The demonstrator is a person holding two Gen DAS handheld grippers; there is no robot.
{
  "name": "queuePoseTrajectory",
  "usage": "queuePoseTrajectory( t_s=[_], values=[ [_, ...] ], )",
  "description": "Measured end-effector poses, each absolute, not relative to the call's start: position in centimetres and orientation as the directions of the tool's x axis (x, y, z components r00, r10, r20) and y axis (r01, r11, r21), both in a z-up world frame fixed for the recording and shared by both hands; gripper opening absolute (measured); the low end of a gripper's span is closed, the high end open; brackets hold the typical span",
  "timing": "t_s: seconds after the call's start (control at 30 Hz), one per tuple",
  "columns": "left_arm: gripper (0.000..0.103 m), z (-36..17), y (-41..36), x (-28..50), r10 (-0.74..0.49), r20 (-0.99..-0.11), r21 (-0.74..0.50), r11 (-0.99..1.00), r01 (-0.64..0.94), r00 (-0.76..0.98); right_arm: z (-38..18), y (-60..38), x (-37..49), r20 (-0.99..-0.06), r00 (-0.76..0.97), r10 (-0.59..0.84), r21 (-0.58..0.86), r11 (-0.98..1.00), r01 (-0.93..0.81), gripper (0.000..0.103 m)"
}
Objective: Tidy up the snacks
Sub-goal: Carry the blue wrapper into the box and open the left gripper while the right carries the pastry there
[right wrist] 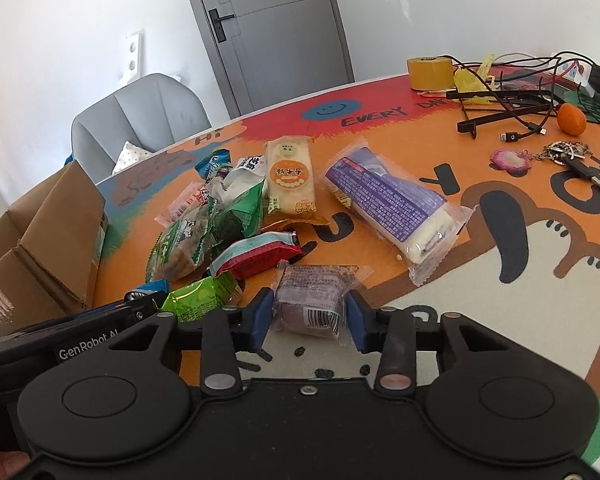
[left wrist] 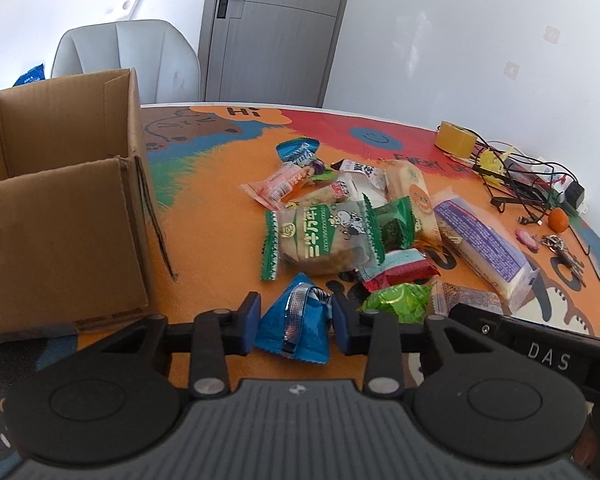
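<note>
Left wrist view: the left gripper (left wrist: 294, 322) clamps a small blue foil snack packet (left wrist: 294, 330), its blue pads pressed against both sides of the wrapper, just above the orange cartoon-printed table (left wrist: 212, 232). An open cardboard box (left wrist: 60, 208) stands to the left of it on the table. Beyond the gripper lies a heap of snacks, a green-edged biscuit packet (left wrist: 324, 236) nearest, a long purple-labelled cake bar (left wrist: 484, 244) to the right.

Right wrist view: the right gripper (right wrist: 308, 316) is closed on a clear-wrapped purple pastry (right wrist: 312, 300), barcode facing the camera, pads touching both ends. A lime-green sweet packet (right wrist: 200, 296) lies just to its left, a red and pale-blue packet (right wrist: 260, 254) behind that. At the table's far right sit a roll of brown tape (right wrist: 430, 72), tangled black cables (right wrist: 512, 108), a tangerine (right wrist: 572, 119) and a bunch of keys (right wrist: 568, 152).
</note>
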State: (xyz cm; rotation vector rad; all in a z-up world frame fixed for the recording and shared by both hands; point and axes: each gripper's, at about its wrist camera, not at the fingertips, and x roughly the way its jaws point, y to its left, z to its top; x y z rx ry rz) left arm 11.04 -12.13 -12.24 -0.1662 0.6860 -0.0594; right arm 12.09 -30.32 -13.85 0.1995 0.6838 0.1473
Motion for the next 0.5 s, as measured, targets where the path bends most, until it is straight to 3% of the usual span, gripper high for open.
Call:
queuePoseTrajectory(
  t_s=[0.5],
  values=[
    [0.034, -8.7, -11.5, 8.0, -0.108, -0.518, -0.170, 0.985, 0.021, 0.848, -11.0, -30.4, 9.9, -0.525, 0.826, 0.206, 0.262, 0.962, -0.074, 0.038]
  ],
)
